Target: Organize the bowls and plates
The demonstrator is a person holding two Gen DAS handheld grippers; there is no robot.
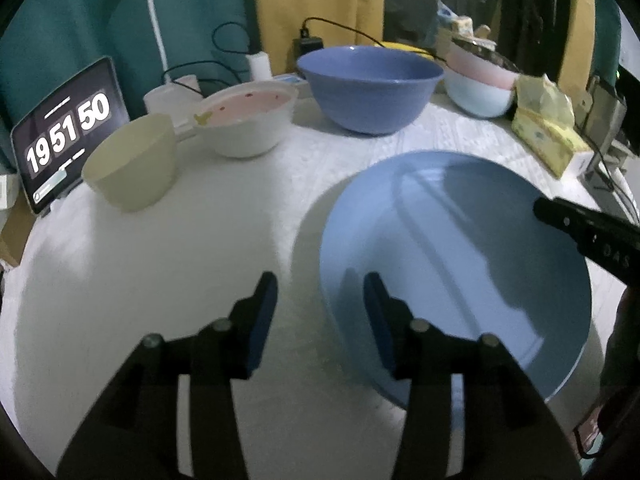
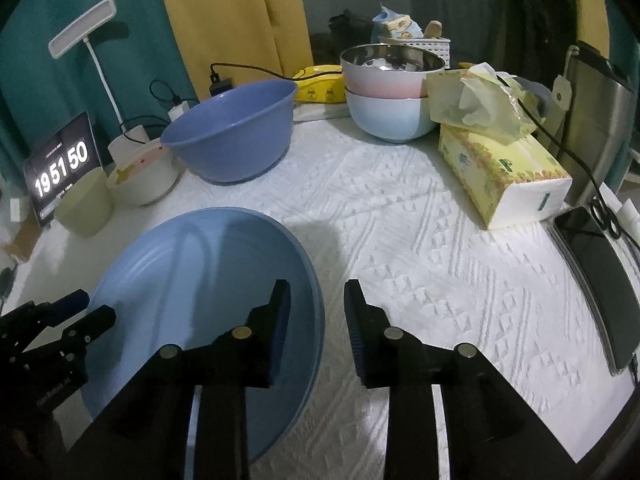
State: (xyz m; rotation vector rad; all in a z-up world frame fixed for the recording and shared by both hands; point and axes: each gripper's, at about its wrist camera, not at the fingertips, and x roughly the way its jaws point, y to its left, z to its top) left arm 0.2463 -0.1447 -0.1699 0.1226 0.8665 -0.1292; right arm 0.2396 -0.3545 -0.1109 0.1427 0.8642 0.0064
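Note:
A light blue shallow bowl rests on the white cloth, between the two grippers. My left gripper straddles its left rim, one finger outside and one over the inside. The pads stand apart from the rim, so the gripper is open. My right gripper straddles the opposite rim the same way and is also open, with a gap on each side. Further back are a deep blue bowl, a white bowl with a pink inside, a cream cup and a stacked pink and pale blue bowl pair.
Tissue packs lie at the right, and a dark phone sits near the table's right edge. A clock tablet leans at the far left beside a white lamp. Cables run along the back.

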